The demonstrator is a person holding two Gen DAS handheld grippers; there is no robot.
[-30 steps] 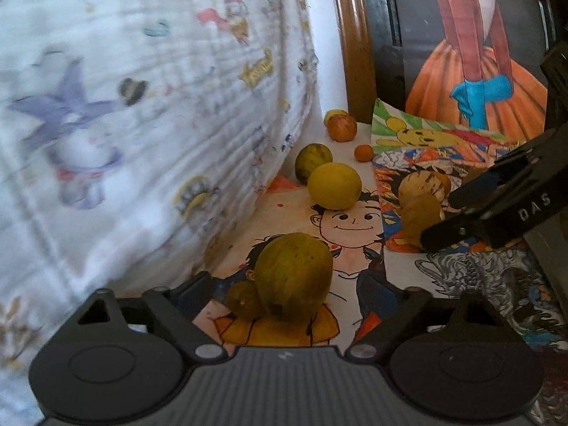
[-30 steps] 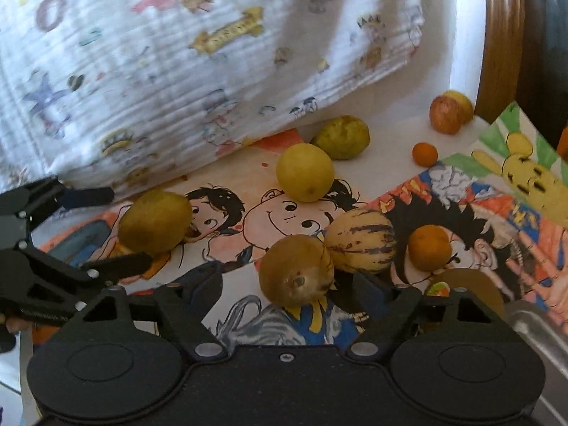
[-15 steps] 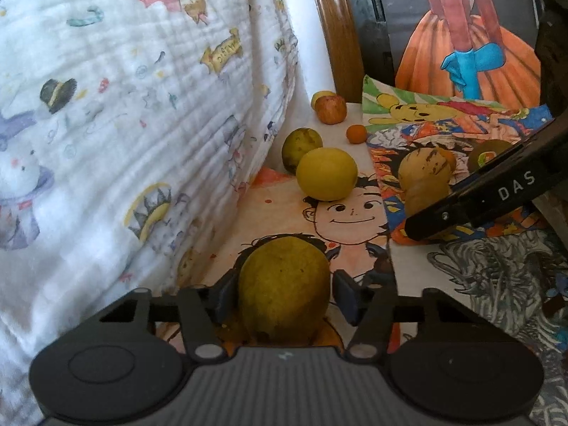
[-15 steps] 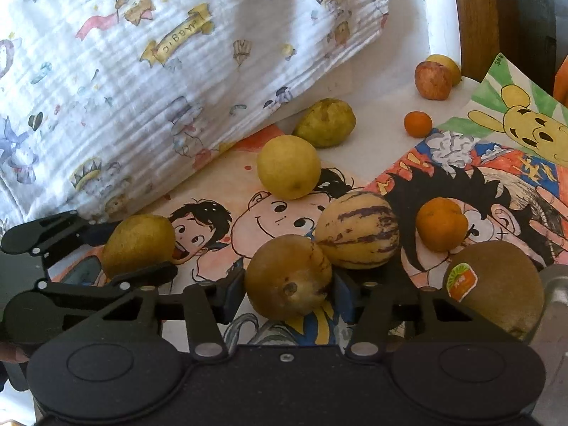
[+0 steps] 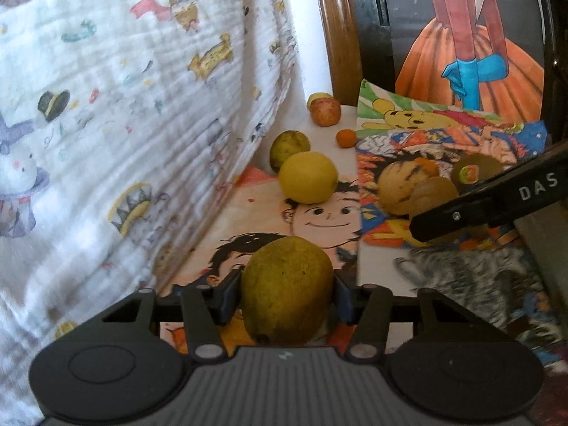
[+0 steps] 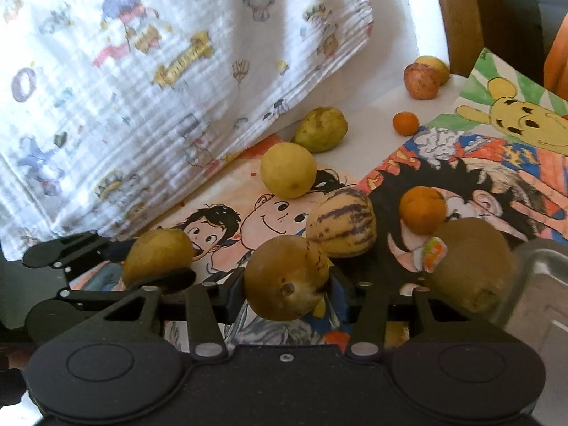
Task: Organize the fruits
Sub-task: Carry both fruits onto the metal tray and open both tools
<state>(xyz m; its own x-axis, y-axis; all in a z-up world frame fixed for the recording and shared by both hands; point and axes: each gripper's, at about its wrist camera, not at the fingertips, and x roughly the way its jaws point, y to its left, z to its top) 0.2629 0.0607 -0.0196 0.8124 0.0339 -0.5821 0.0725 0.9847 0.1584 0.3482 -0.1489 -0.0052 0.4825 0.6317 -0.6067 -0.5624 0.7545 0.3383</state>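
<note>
My left gripper (image 5: 287,293) sits low over the cartoon prints (image 5: 319,220), clamped on a green-yellow pear (image 5: 287,289) beside the cloth (image 5: 124,106). My right gripper (image 6: 285,285) is level with it, pinching a brown pear (image 6: 285,278) just before the striped melon (image 6: 340,223), a kiwi (image 6: 468,266) to its right. A second ago both grippers stood wide around these fruits; now both have closed, and the kiwi has come into view.
</note>
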